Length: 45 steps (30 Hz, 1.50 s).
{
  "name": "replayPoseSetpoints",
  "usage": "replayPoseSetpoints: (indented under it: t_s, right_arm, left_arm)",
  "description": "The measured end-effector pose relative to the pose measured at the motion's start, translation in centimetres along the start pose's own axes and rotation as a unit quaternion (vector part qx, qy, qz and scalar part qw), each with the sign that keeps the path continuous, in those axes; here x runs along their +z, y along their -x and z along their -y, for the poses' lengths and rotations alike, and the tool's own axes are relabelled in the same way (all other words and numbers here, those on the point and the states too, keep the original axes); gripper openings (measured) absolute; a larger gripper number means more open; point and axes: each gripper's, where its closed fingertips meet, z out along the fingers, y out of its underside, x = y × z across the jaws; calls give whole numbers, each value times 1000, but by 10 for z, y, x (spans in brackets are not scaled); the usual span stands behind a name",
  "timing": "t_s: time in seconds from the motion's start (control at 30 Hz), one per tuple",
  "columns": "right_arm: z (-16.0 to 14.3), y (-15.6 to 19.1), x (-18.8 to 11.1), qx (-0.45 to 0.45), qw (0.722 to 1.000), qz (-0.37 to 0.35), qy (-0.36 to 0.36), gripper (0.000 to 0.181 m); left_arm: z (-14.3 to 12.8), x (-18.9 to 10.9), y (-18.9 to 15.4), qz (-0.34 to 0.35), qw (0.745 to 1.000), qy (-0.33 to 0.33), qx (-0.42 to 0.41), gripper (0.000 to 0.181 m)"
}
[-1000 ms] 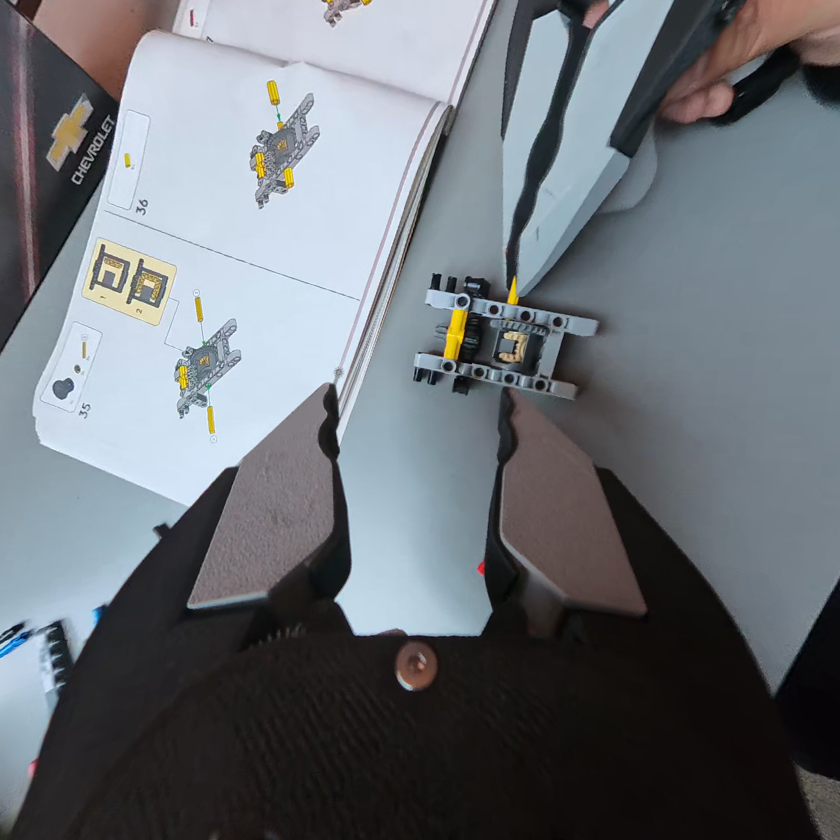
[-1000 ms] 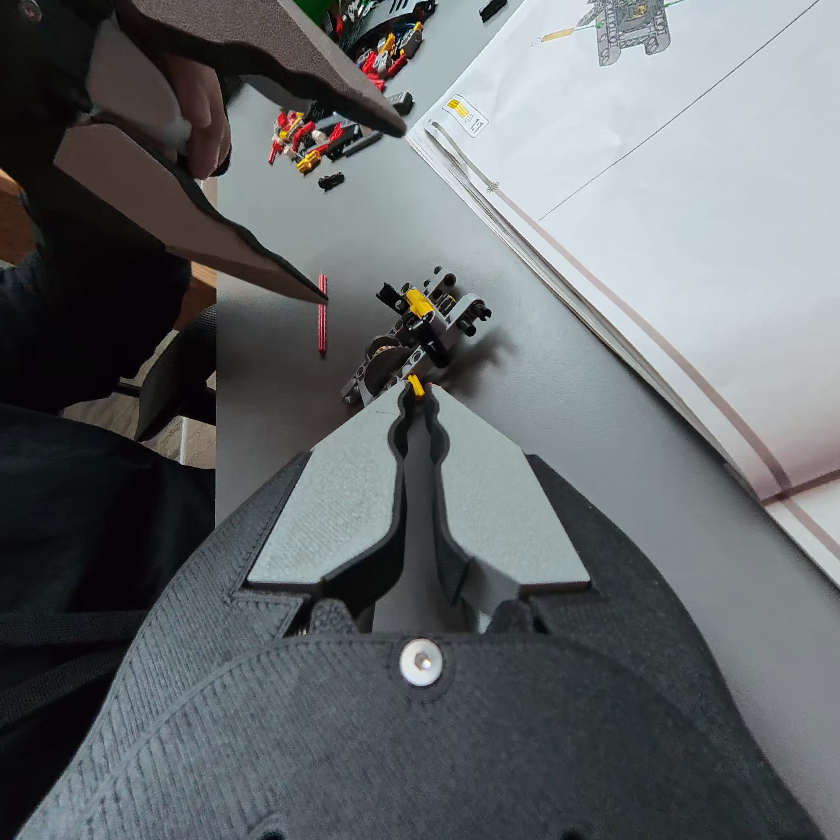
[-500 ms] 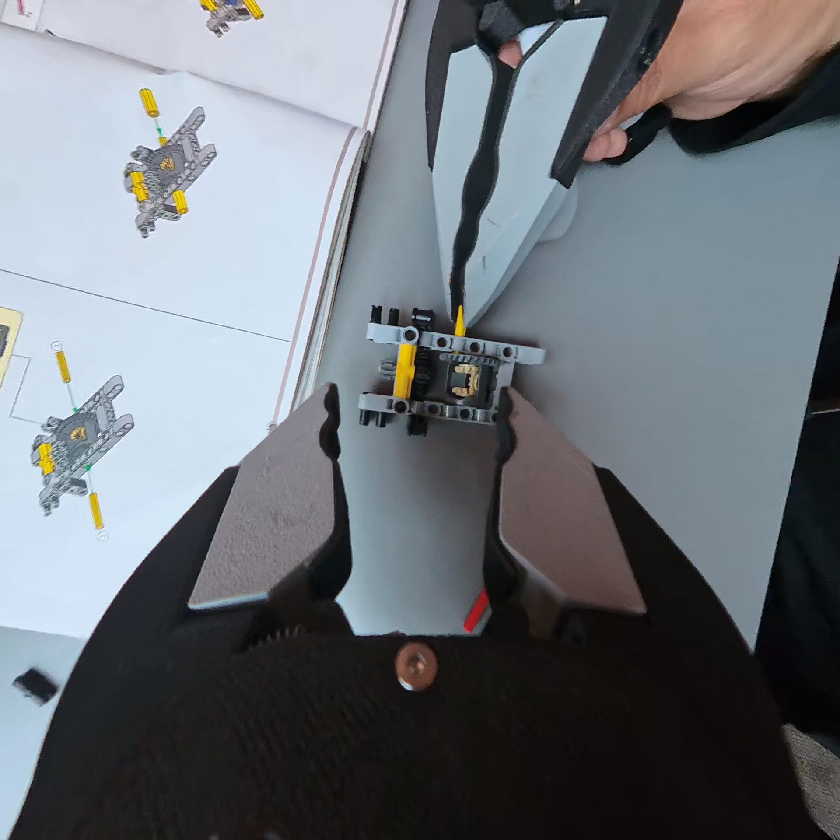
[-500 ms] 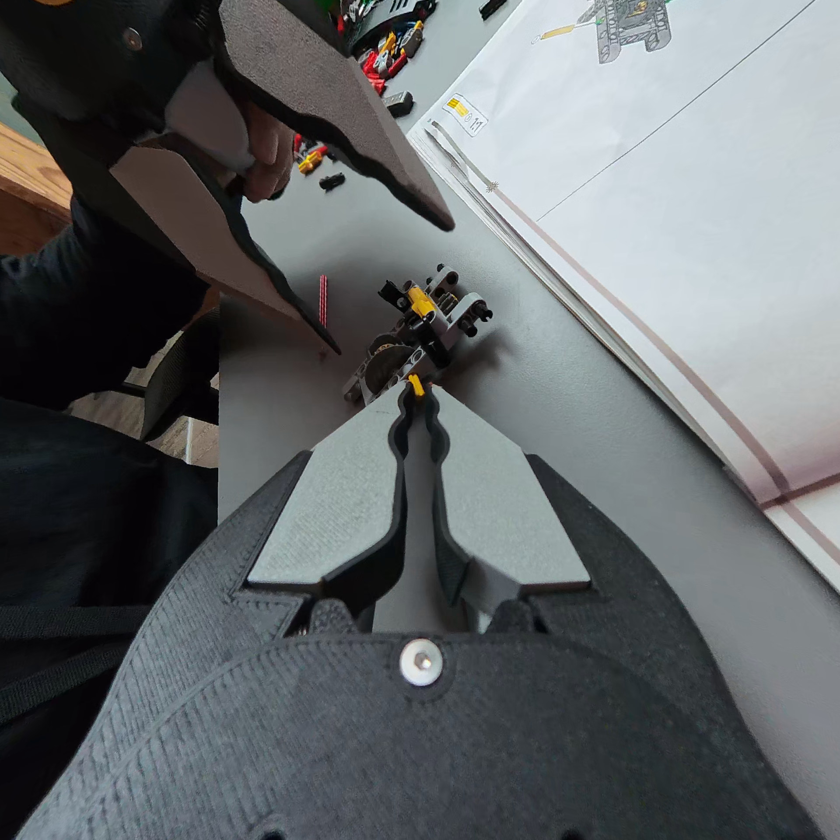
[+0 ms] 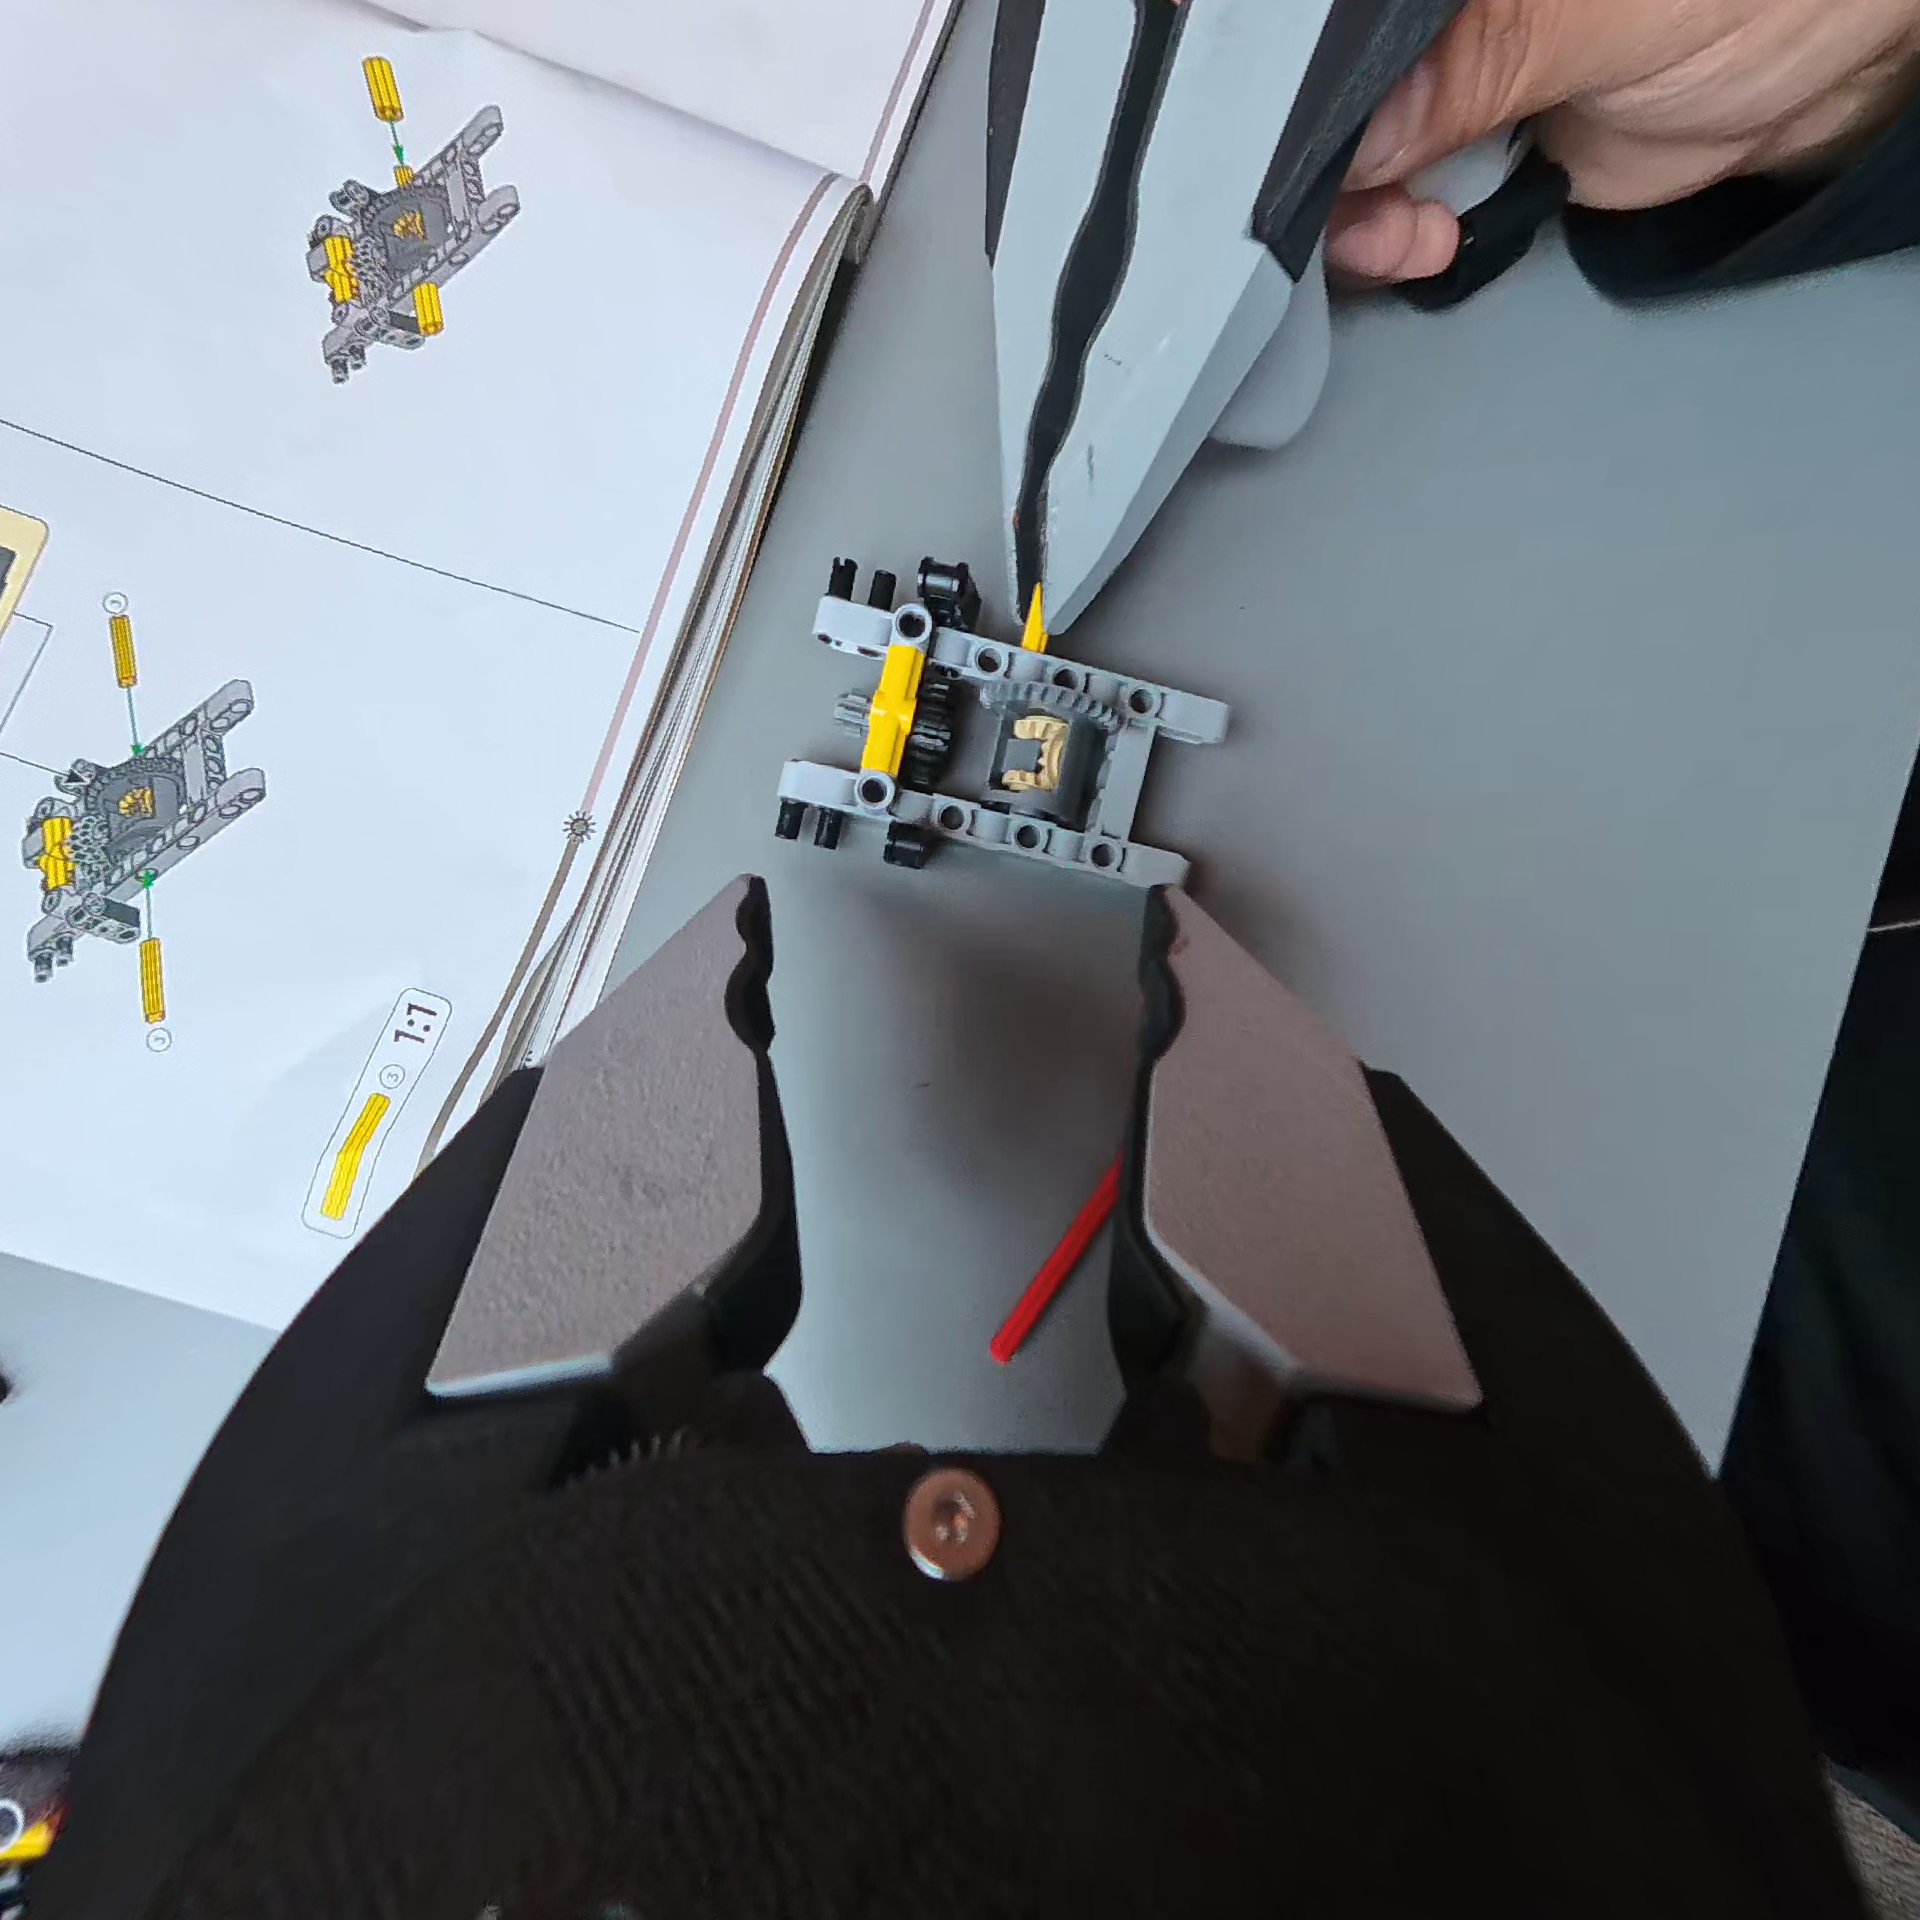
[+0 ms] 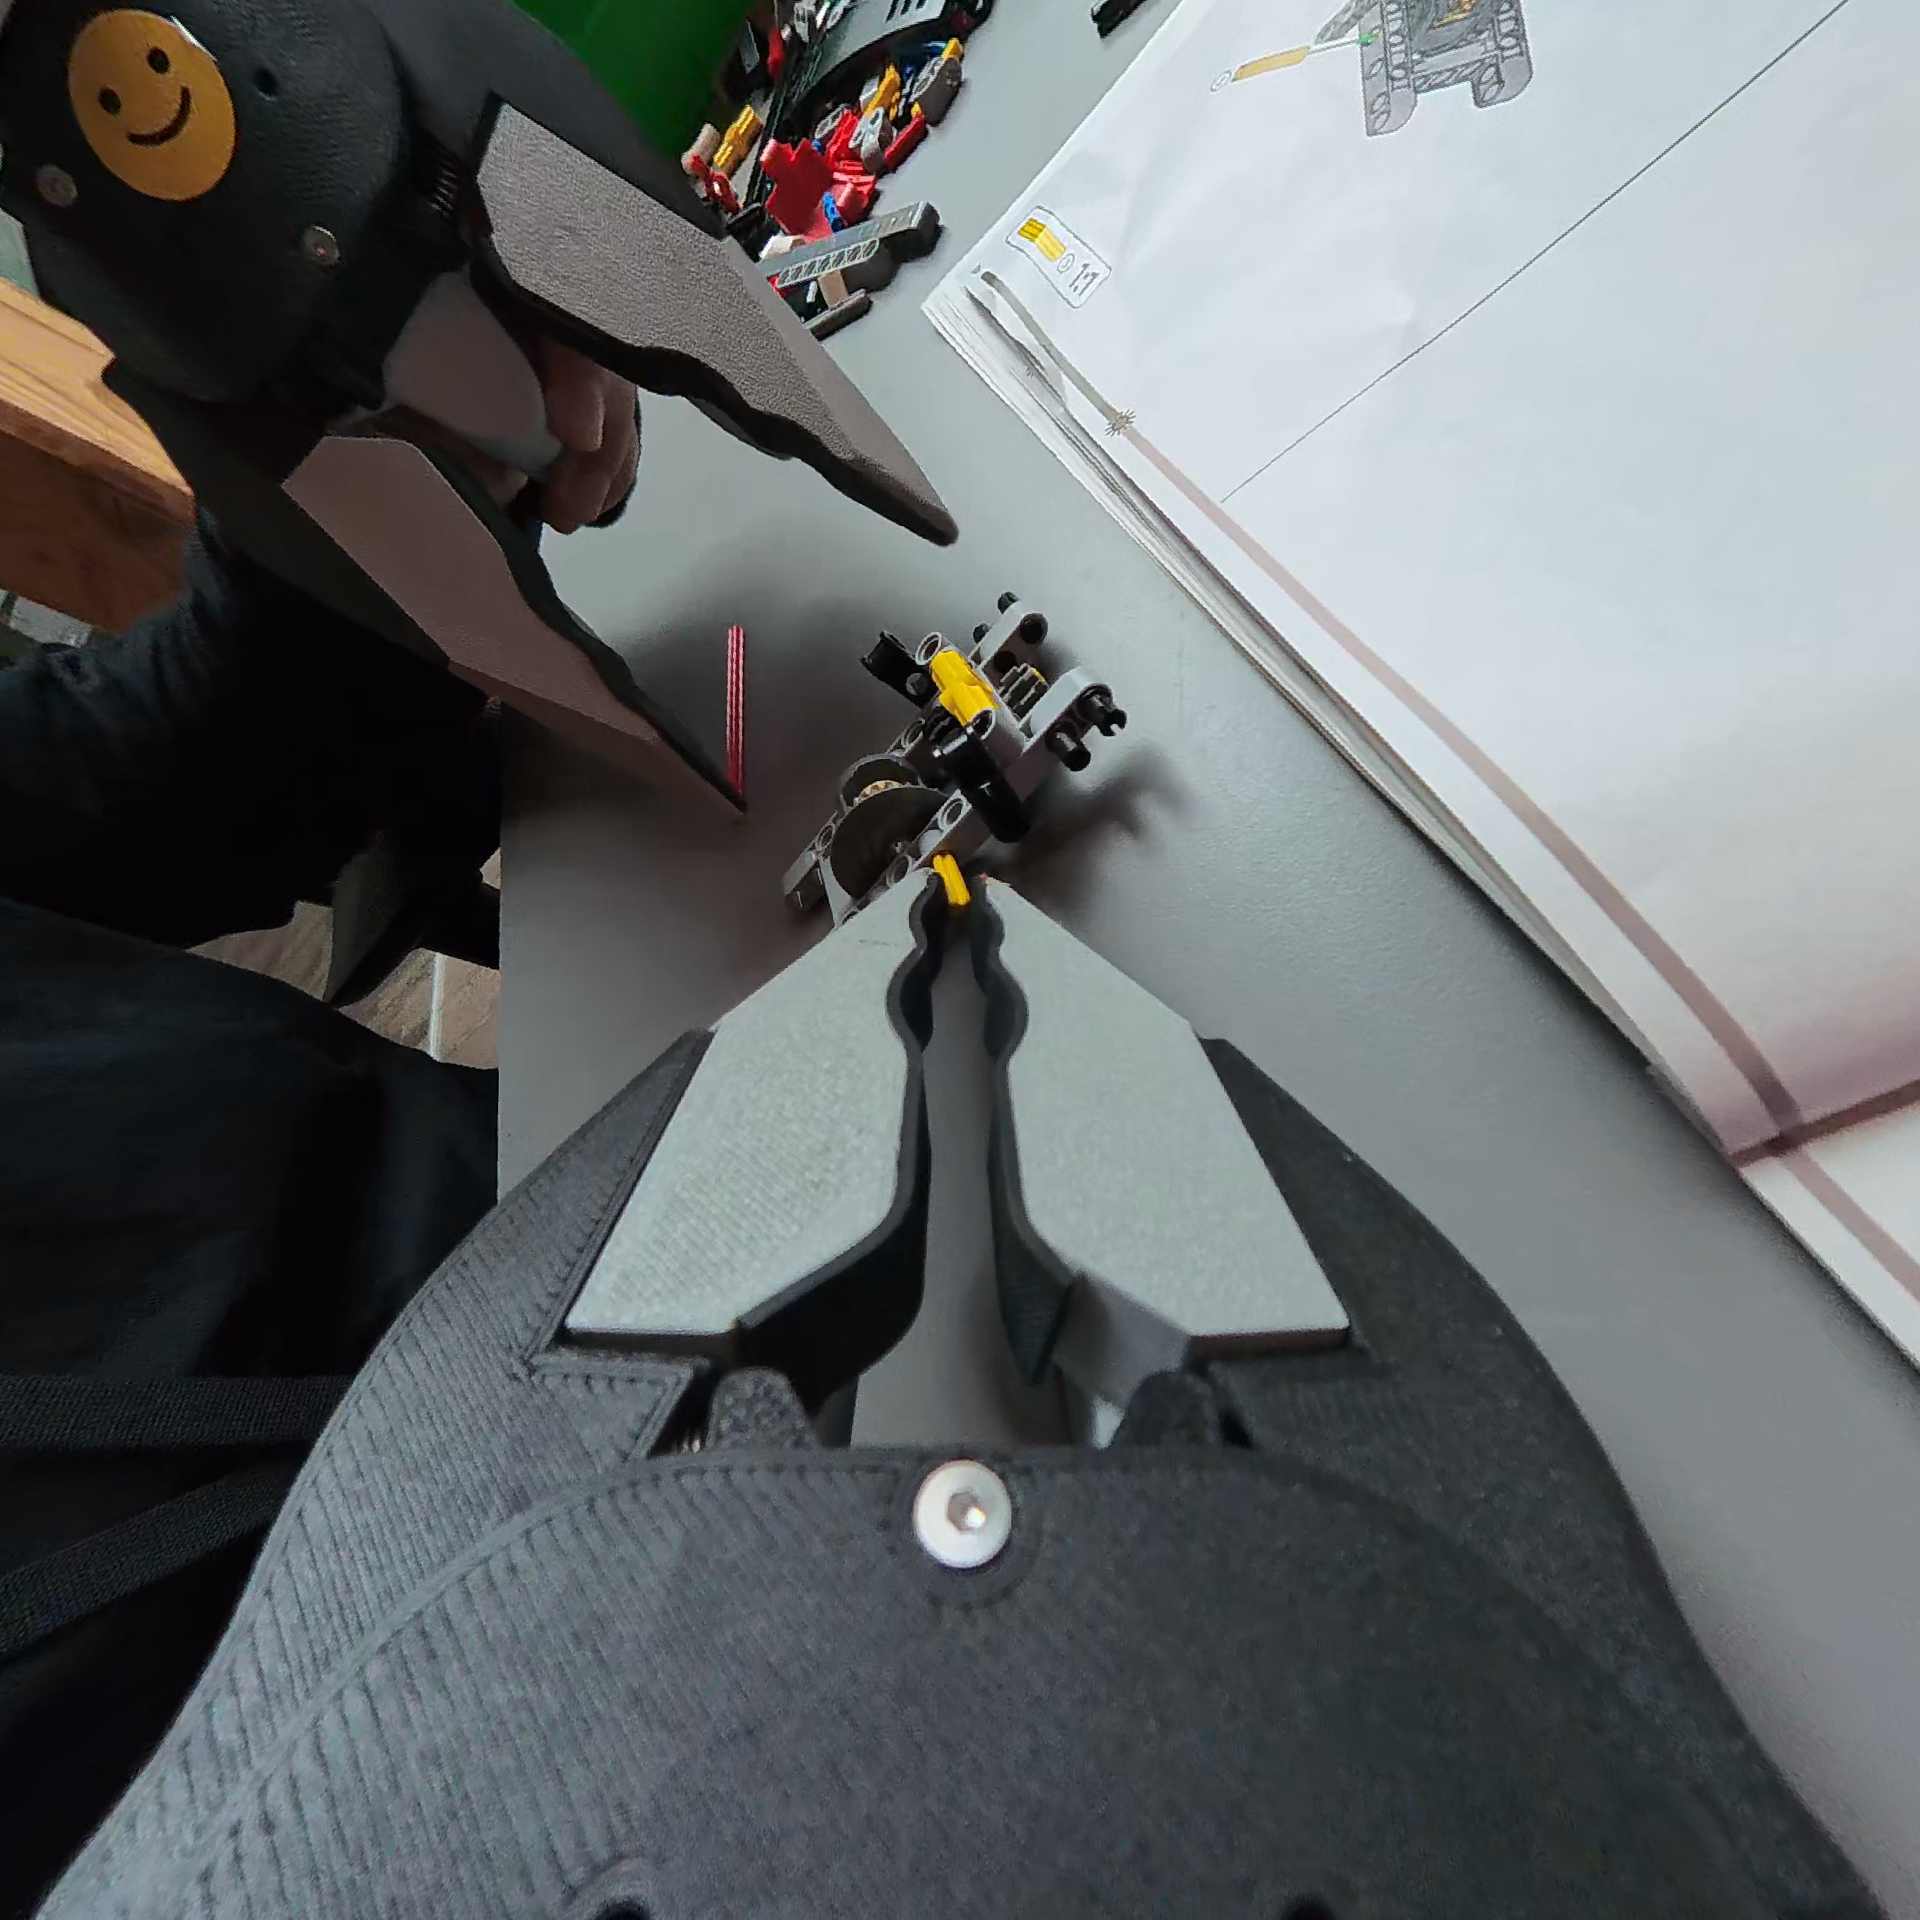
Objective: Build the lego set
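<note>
A small grey lego frame (image 5: 1049, 691) with a yellow piece, black gears and a tan gear lies on the grey table (image 5: 1507, 831). My left gripper (image 5: 956, 904) is open and empty, its fingertips just short of the frame's near beam. My right gripper (image 6: 951, 904) is shut on a short yellow axle (image 6: 948, 878), whose tip touches the frame's (image 6: 935, 769) grey beam. In the left wrist view the right gripper (image 5: 1034, 608) comes in from the top with the yellow axle (image 5: 1032, 634) at the far beam. The left gripper (image 6: 836, 670) also shows in the right wrist view.
An open instruction book (image 5: 416, 520) lies left of the frame and also shows in the right wrist view (image 6: 1507, 520). A thin red axle (image 5: 1055, 1262) lies on the table between my left fingers. A pile of loose pieces (image 6: 831, 156) sits farther off. A hand (image 5: 1610, 114) holds the right gripper. Tip to tip, the grippers are about 6 cm apart.
My left gripper has moved in and down toward the frame, still open. The red axle now shows between its fingers. The right gripper has stayed at the beam with the yellow axle.
</note>
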Motion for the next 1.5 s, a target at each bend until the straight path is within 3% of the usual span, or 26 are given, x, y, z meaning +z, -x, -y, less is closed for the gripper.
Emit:
replayPoseSetpoints:
  t_s: [0.5,0.83,1.0,1.5]
  right_arm:
    - [-1,0,1,1,1000,0,4,1]
    - [0,-1,1,0,1000,-3,4,1]
    - [-1,0,1,0,1000,-1,5,1]
    - [-9,3,-8,0,1000,24,20,1]
  left_arm:
    - [-8,-3,0,-9,1000,-21,0,70]
    - [15,6,9,-19,998,-7,60,72]
    - [17,15,1,-68,996,-8,54,72]
    - [8,21,-21,-63,997,8,44,76]
